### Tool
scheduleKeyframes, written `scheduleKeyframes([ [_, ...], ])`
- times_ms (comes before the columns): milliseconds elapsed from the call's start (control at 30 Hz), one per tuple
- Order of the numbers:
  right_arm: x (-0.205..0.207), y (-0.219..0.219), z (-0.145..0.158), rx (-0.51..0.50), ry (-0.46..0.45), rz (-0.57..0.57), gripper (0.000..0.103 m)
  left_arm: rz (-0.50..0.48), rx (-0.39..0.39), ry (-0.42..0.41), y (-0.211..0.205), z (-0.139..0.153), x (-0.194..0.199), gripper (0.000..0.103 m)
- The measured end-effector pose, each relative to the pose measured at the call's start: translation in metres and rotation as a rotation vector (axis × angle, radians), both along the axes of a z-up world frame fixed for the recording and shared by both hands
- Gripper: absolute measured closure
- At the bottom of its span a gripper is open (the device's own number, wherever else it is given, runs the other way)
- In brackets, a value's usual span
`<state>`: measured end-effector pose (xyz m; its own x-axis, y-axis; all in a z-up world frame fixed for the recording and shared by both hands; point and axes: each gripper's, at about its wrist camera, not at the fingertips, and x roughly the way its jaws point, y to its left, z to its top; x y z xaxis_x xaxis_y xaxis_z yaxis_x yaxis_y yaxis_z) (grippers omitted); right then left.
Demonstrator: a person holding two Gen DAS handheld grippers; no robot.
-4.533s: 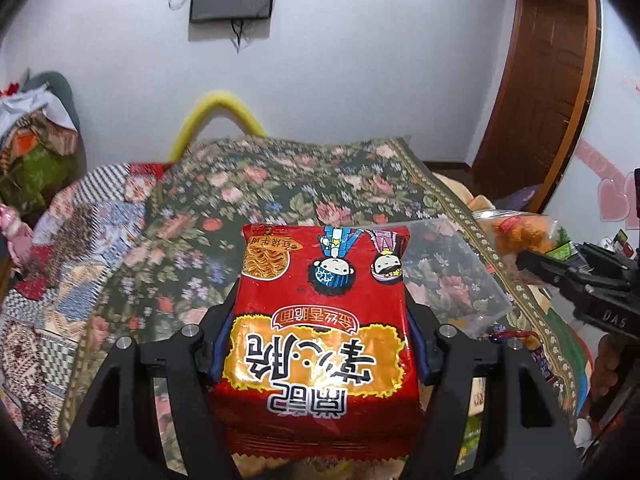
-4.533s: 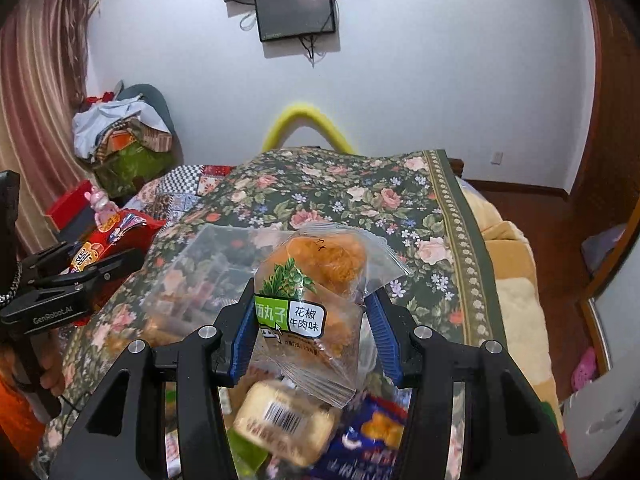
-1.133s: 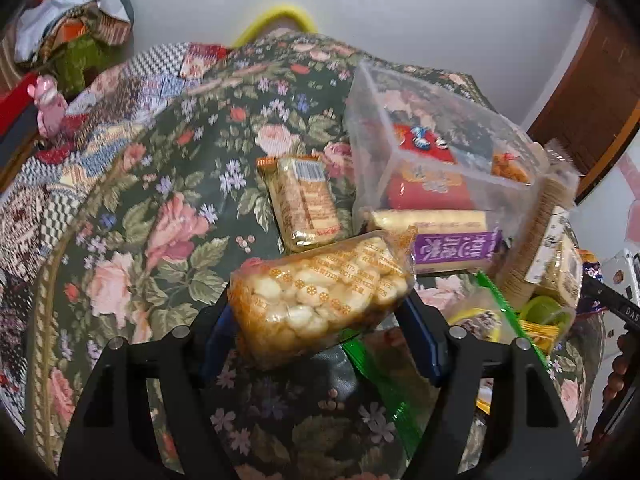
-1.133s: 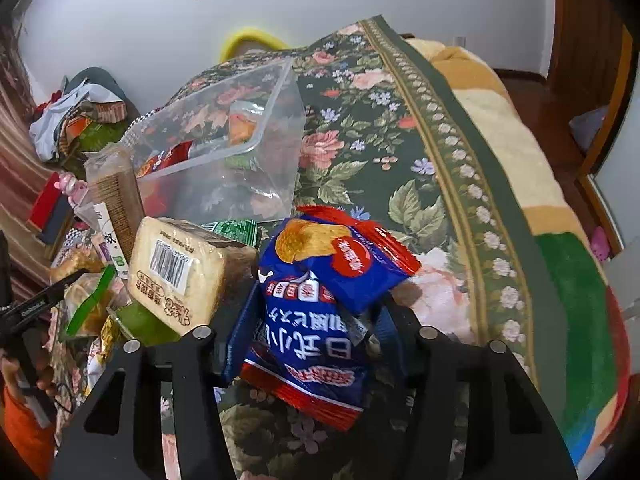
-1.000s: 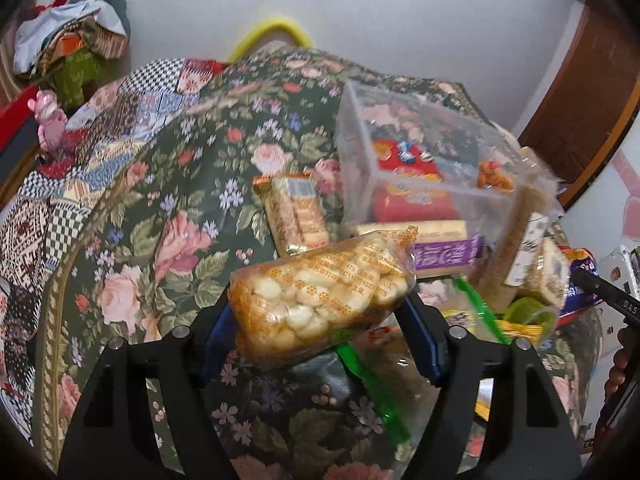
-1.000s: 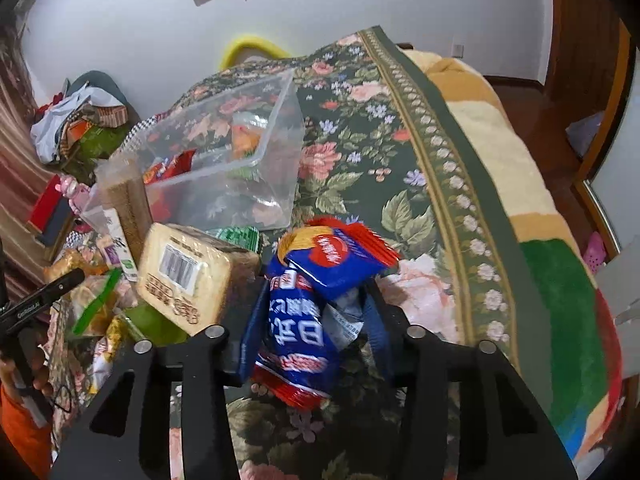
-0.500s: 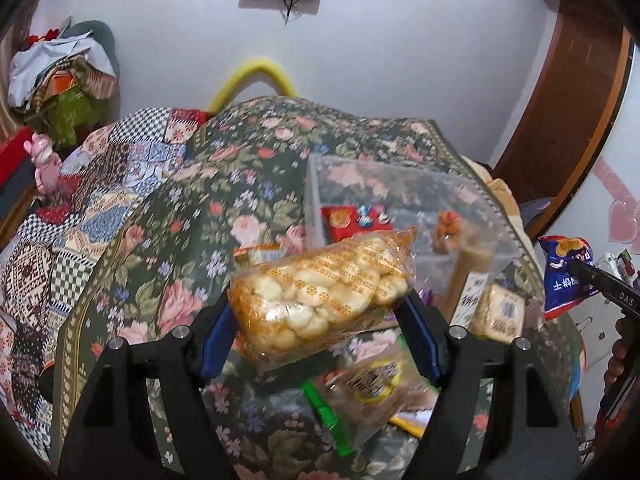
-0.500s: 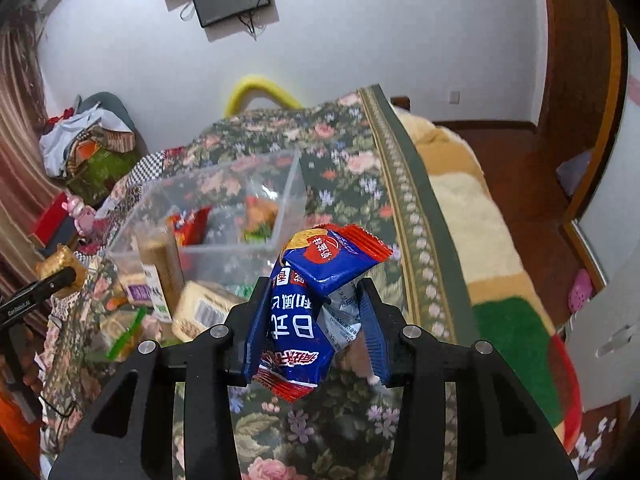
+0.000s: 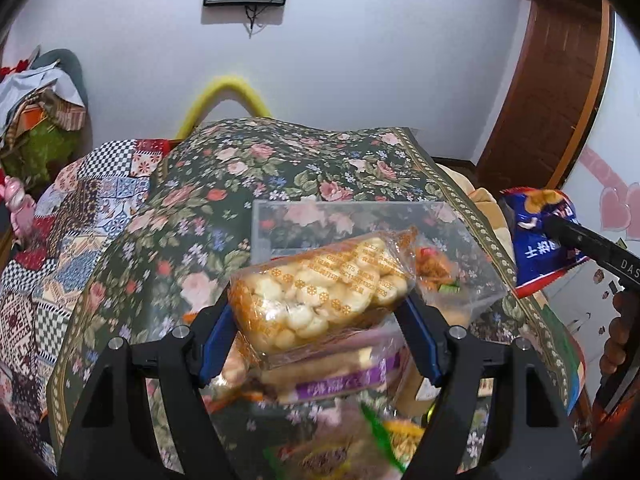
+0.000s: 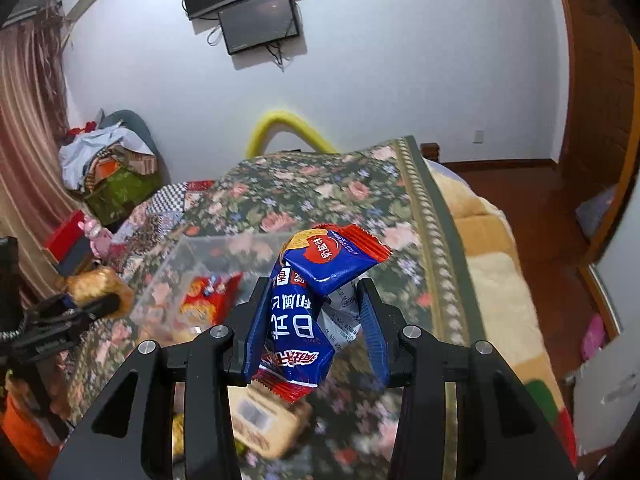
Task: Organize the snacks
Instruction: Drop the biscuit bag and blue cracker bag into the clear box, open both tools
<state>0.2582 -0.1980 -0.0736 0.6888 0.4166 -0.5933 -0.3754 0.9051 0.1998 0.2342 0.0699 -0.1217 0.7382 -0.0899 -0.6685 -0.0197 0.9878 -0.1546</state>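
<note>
Both raised above clear plastic bin [image 9: 276, 232]: left gripper [image 9: 320, 332] pinches orange-printed clear puff-snack bag [image 9: 324, 296], right gripper [image 10: 314, 332] pinches blue-red foil cracker packet [image 10: 308, 304].

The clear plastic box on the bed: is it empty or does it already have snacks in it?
Not empty. The clear box has no lid and holds a red snack bag.
</note>
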Motion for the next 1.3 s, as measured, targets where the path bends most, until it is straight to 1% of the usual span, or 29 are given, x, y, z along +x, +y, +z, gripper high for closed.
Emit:
scheduleKeyframes([
  [200, 0.021, 0.027, -0.006, -0.025, 0.003, 0.041, 0.063, 0.0, 0.006, 0.019, -0.003, -0.006, 0.03, 0.029],
  [300, 0.034, 0.037, -0.013, -0.042, 0.022, 0.061, 0.063, -0.009, 0.016, 0.032, -0.003, -0.012, 0.045, 0.029],
  [433, 0.051, 0.051, -0.023, -0.062, 0.059, 0.098, 0.063, -0.021, 0.043, 0.041, -0.007, -0.018, 0.062, 0.029],
  [633, 0.069, 0.067, -0.041, -0.073, 0.127, 0.163, 0.063, -0.063, 0.03, 0.083, -0.01, -0.034, 0.081, 0.029],
  [733, 0.072, 0.076, -0.05, -0.101, 0.147, 0.191, 0.063, -0.083, 0.02, 0.115, -0.012, -0.042, 0.089, 0.029],
  [833, 0.075, 0.082, -0.059, -0.122, 0.167, 0.216, 0.063, -0.081, 0.022, 0.138, -0.014, -0.05, 0.093, 0.029],
  [967, 0.076, 0.088, -0.068, -0.139, 0.198, 0.239, 0.062, -0.072, 0.012, 0.131, -0.013, -0.052, 0.093, 0.028],
  [1000, 0.076, 0.088, -0.069, -0.137, 0.203, 0.244, 0.06, -0.074, 0.014, 0.131, -0.013, -0.051, 0.093, 0.028],
  [1067, 0.075, 0.088, -0.069, -0.14, 0.212, 0.253, 0.06, -0.075, 0.023, 0.128, -0.013, -0.05, 0.093, 0.028],
  [1167, 0.071, 0.088, -0.064, -0.159, 0.189, 0.249, 0.059, -0.071, 0.034, 0.118, -0.011, -0.044, 0.089, 0.028],
  [1300, 0.065, 0.083, -0.052, -0.171, 0.158, 0.228, 0.054, -0.063, 0.025, 0.093, -0.003, -0.03, 0.077, 0.028],
])
